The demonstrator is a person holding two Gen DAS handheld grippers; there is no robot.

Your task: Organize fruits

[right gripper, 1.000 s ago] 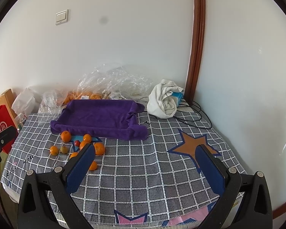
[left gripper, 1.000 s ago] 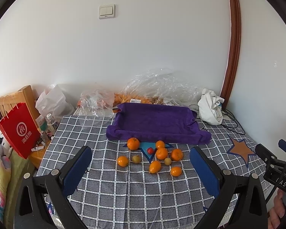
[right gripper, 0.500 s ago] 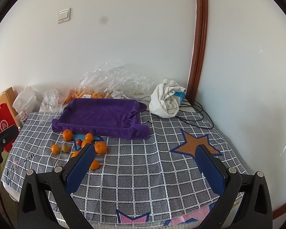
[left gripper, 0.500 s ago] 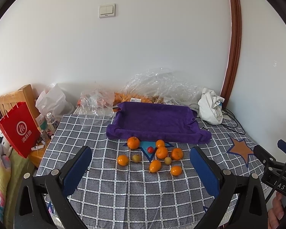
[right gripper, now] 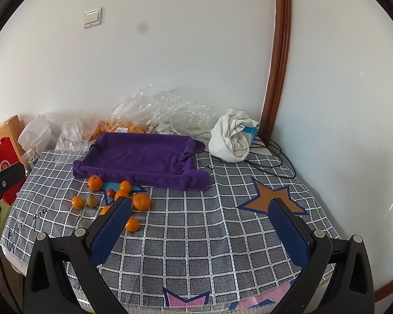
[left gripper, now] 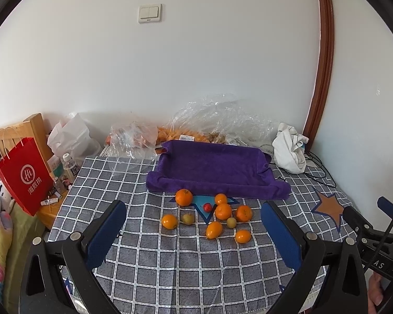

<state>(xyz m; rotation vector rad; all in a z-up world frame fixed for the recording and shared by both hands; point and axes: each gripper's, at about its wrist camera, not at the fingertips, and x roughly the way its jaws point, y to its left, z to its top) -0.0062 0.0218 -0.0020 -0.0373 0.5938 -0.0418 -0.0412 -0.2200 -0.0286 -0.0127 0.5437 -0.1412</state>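
A grey checked tablecloth [left gripper: 170,274] fills the lower frame, with the purple towel-lined tray [left gripper: 212,167] at centre and the oranges [left gripper: 222,210] loose just below it. The left gripper [left gripper: 194,225] and right gripper [right gripper: 199,222] both gape wide, holding nothing. Sorting looks unstarted; next, one must descend onto a fruit.

Both grippers ease back and upward over the fruit

The scattered oranges [left gripper: 223,211] sit slightly higher in the left wrist view than a second ago; in the right wrist view the purple towel tray [right gripper: 141,158] and the white cloth [right gripper: 233,141] have slid rightward. The fruit itself has not been moved.
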